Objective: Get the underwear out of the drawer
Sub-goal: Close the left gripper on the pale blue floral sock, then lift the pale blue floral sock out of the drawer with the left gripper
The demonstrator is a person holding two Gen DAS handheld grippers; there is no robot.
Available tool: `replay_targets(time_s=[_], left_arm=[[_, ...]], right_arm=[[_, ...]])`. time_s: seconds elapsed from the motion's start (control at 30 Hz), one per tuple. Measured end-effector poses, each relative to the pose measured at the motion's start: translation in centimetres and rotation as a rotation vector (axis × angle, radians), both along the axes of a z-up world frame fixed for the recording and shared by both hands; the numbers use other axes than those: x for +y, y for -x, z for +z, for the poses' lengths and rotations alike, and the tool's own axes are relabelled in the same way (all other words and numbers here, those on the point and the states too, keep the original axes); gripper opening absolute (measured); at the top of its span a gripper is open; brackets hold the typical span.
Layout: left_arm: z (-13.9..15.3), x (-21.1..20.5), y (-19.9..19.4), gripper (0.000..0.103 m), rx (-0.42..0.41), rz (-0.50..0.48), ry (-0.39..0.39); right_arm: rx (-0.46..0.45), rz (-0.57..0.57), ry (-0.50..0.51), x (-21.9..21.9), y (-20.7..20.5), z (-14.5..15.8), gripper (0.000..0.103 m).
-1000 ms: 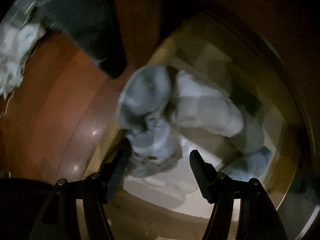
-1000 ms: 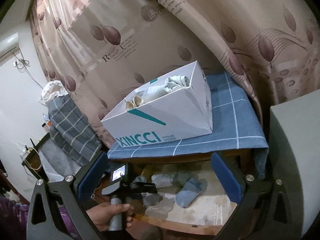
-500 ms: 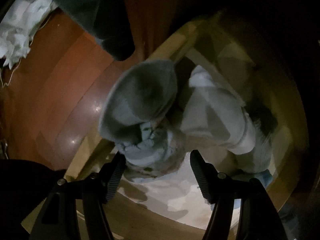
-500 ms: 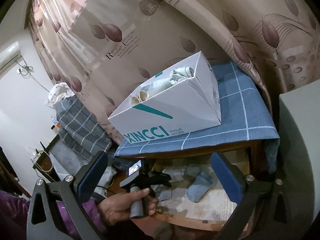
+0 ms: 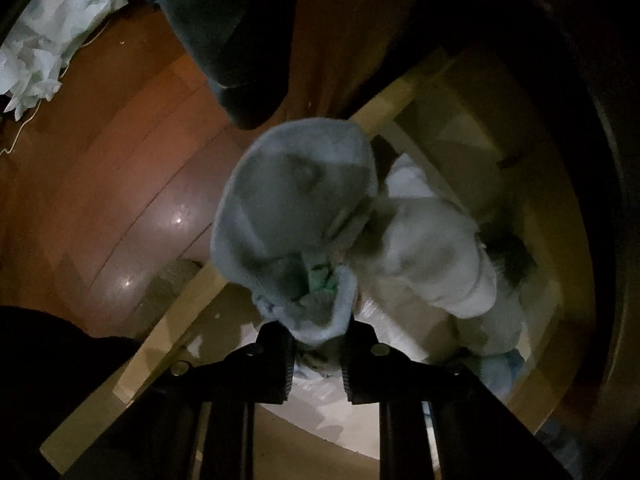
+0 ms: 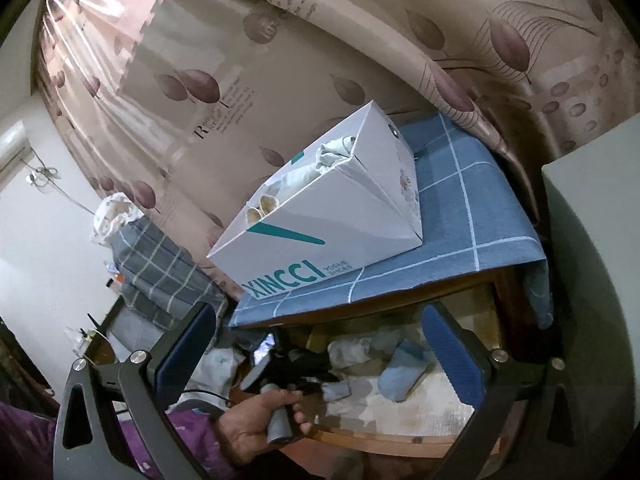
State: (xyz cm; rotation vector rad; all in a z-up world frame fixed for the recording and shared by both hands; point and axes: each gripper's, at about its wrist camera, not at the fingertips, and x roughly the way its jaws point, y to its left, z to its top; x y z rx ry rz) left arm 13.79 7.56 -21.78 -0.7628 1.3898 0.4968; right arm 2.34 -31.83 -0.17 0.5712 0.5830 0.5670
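While my left gripper [image 5: 316, 354] points down into the open drawer [image 5: 404, 100], its jaws have just been closing and now pinch the lower edge of a grey-blue underwear [image 5: 296, 216], which hangs over the drawer's front edge. Beside it, a pale folded garment [image 5: 432, 252] lies in the drawer. From the right wrist, my right gripper [image 6: 320, 354] stands wide open with nothing between its blue pads. Below the table [image 6: 460, 224] with the white box [image 6: 332, 232], my left hand [image 6: 256, 420] holds the other gripper's handle over the drawer.
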Motion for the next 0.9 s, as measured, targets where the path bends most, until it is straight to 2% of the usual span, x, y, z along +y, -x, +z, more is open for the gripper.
replay_targets(time_s=[0.3,0.47,0.9], left_arm=[[3.8,0.2,2.4,0.018,-0.168,-0.083,0.091],[5.7,-0.4,4.3,0.018,-0.232,-0.145,0.081],[12.1,-2.4,8.5,0.018,-0.421,-0.434,-0.005]], right_arm=[[0.029,0.016,0.045,0.6,-0.4,-0.3,0.103],[0.044,0.008,0.101,1.3,-0.6,-0.5,0.103],[0.127,0.115,0.408,7.6,-1.5,-2.5,0.103]])
